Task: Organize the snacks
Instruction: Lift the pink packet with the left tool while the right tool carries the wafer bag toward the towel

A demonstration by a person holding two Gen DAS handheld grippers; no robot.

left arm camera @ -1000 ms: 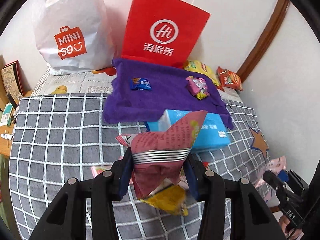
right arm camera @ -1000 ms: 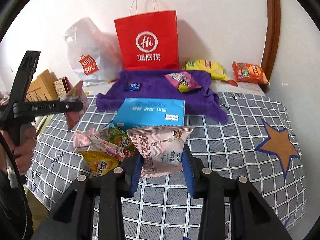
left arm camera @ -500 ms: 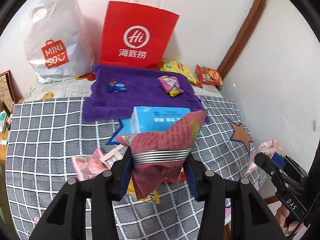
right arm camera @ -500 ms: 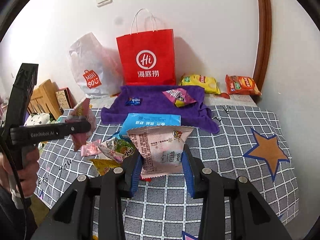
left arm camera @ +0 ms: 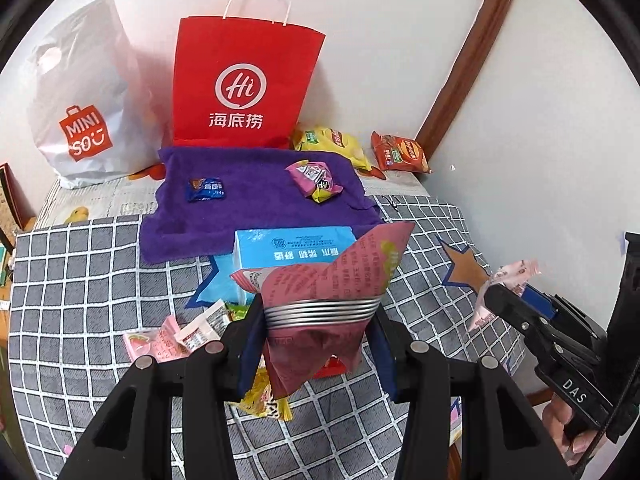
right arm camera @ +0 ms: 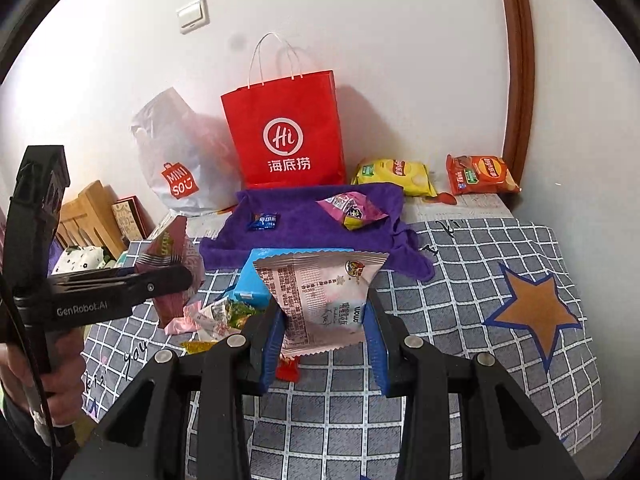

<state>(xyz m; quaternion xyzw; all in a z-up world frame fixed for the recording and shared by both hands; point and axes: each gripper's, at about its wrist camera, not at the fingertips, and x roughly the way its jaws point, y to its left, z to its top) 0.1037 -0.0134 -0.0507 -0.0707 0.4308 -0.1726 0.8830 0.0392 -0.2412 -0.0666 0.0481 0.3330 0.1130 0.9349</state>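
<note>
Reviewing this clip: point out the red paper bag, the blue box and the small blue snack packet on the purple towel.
red bag [left arm camera: 244, 92], left wrist view, on its round white logo.
blue box [left arm camera: 288, 246], left wrist view, on its top face.
blue packet [right arm camera: 263, 222], right wrist view, on its middle.

Dark pink snack packet between left gripper pads

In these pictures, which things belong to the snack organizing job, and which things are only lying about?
Belonging to the job:
- dark pink packet in the left gripper
- pale pink packet in the right gripper
- loose snack pile
- purple towel with two snacks on it
- yellow chips, orange chips

Only lying about:
- red paper bag
- white plastic bag
- blue tissue pack
- light switch
</note>
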